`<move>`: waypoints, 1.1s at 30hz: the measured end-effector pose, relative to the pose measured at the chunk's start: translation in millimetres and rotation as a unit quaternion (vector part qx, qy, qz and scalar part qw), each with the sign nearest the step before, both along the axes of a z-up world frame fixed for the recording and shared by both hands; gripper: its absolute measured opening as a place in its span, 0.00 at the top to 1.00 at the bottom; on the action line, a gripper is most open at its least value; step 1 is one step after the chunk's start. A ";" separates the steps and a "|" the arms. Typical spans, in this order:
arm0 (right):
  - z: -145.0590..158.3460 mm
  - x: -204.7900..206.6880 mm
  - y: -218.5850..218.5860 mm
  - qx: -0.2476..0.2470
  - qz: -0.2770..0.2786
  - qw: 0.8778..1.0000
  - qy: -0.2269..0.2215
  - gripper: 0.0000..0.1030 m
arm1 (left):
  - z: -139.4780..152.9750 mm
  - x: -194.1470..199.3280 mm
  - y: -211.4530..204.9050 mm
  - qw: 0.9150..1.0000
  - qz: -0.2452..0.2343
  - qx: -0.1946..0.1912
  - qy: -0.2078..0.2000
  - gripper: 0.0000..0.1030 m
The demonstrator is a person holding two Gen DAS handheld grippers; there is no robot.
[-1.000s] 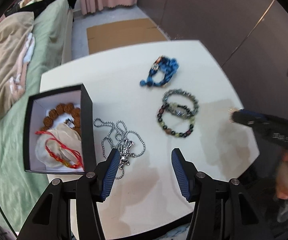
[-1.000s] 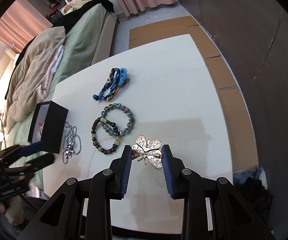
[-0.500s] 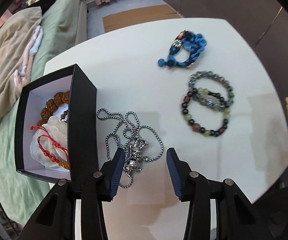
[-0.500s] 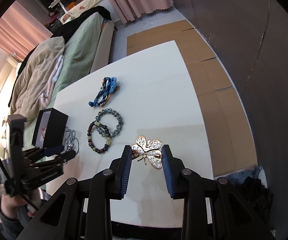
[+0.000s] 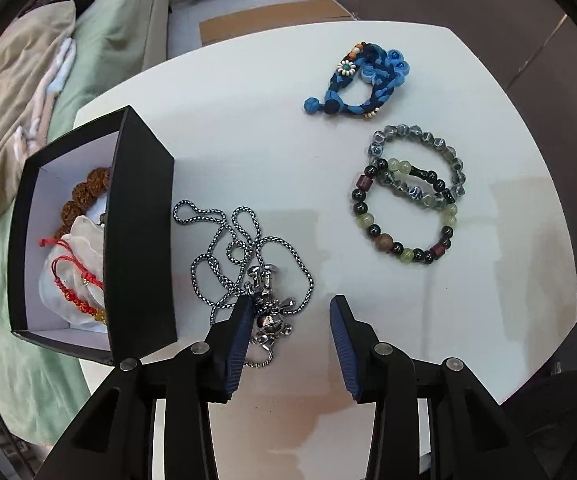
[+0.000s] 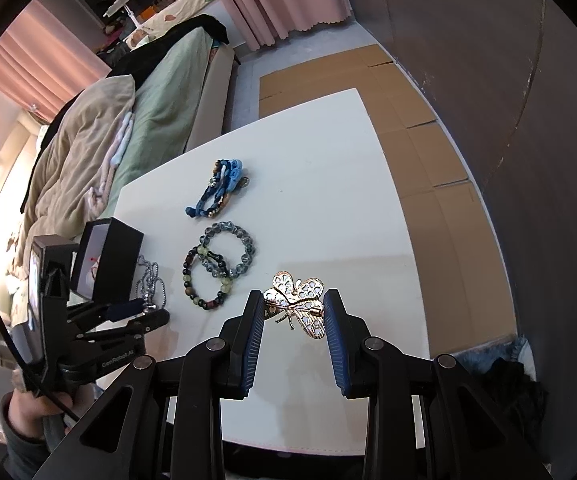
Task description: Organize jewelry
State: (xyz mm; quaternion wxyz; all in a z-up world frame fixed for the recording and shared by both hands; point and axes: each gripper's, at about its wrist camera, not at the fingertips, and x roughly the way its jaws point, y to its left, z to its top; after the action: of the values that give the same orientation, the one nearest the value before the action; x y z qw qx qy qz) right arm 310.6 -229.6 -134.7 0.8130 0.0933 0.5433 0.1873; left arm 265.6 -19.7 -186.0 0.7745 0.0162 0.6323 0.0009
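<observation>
Below, the left gripper (image 5: 290, 312), jaws just narrowing, straddles the silver chain necklace (image 5: 248, 256) unpinched beside the black box (image 5: 140, 240); beaded bracelets (image 5: 408, 208) lie nearby. Right gripper (image 6: 293, 308) clamps the butterfly brooch (image 6: 300, 304).

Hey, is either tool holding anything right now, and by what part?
The right tool grips the gold butterfly brooch by its wing edges. The left tool, closing around the silver necklace, holds nothing yet.

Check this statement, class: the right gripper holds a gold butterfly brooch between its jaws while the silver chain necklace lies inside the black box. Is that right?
Not quite. The right gripper does hold the gold butterfly brooch, but the silver chain necklace lies on the white table, beside the black box, not inside it. The left wrist view shows this.
</observation>
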 end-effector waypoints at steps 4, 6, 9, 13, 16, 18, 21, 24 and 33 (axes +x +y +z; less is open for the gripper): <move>0.2 -0.9 3.2 -0.001 0.003 1.000 0.000 0.70 | -1.3 -0.8 -5.4 1.000 -0.009 0.013 -0.003 0.60; 0.1 -0.7 3.9 -0.002 0.003 1.000 0.000 0.70 | -0.5 -1.4 -6.3 1.000 -0.011 0.019 -0.009 0.75; 0.5 -1.1 5.1 0.000 0.003 1.000 -0.002 0.70 | 2.8 0.7 -1.5 1.000 -0.006 -0.001 -0.005 0.82; 2.1 -0.6 7.9 0.002 0.005 1.000 -0.004 0.70 | 10.4 -0.7 1.0 1.000 -0.008 -0.005 -0.015 0.83; 3.6 0.2 11.3 0.004 0.008 1.000 -0.005 0.70 | 28.2 -1.2 2.6 0.999 -0.008 -0.011 -0.035 0.83; 6.5 0.4 13.9 0.009 0.011 1.000 -0.007 0.70 | 45.3 -2.2 2.5 0.999 -0.010 -0.010 -0.052 0.83; 10.4 0.1 17.7 0.015 0.014 1.000 -0.010 0.70 | 74.2 -3.9 6.6 0.997 -0.012 -0.010 -0.078 0.83; 17.0 -0.4 23.5 0.023 0.019 0.999 -0.016 0.69 | 103.7 -3.7 12.5 0.994 -0.010 -0.006 -0.106 0.84; 30.0 -1.2 43.0 0.048 0.031 0.998 -0.023 0.69 | 185.1 0.9 33.9 0.983 -0.011 0.016 -0.181 0.84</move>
State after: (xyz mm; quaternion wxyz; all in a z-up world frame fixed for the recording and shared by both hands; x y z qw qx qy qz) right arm 309.3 -186.6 -104.7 0.8136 0.1112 0.5178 0.2400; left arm 266.4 14.2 -0.9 0.8757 0.0350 0.4815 0.0053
